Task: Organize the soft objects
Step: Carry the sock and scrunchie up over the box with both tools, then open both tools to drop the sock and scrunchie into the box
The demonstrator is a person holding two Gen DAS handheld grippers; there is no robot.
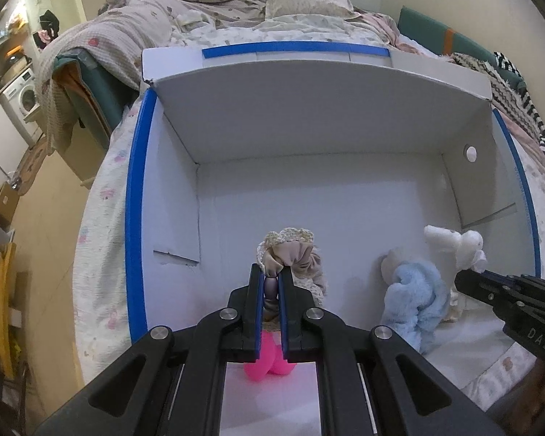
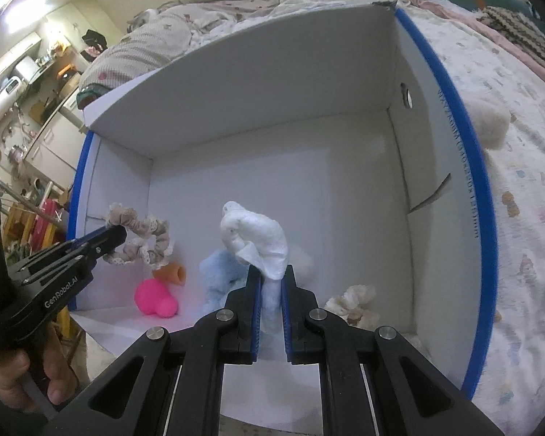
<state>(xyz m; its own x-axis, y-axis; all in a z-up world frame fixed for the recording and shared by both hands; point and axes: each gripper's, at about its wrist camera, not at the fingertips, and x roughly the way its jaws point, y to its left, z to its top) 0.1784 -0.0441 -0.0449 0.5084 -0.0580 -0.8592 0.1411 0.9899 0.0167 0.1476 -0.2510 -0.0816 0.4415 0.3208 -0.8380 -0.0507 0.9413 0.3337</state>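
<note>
Left wrist view shows a big white box (image 1: 309,196) with blue edges, sitting on a bed (image 1: 101,196). Far to the left of it stands a washing machine (image 1: 23,98). The left gripper (image 1: 271,272) hangs over the box floor. Its 2 jaws are squeezed tight on a beige scrunchie (image 1: 290,254) with lace trim, so the scrunchie hangs in the air above the box. Under the gripper, a bright pink toy (image 1: 269,363) lies on the box floor. To the right, a fluffy light blue soft toy (image 1: 414,298) sits in the box. Next to it the right gripper (image 1: 468,276) comes in from the right edge, pinching a white soft thing (image 1: 450,243).

In the right wrist view, a hand (image 2: 21,381) holds the left gripper's handle at the far left. Past the scrunchie, a small orange thing (image 2: 172,274) lies just behind the pink toy. In the middle, the right gripper's jaws are closed tight on the white soft thing, which sticks up above them. A cream fluffy piece (image 2: 356,301) lies on the box floor to the right. Outside the box, a cream fuzzy lump (image 2: 490,120) rests on the bed.
</note>
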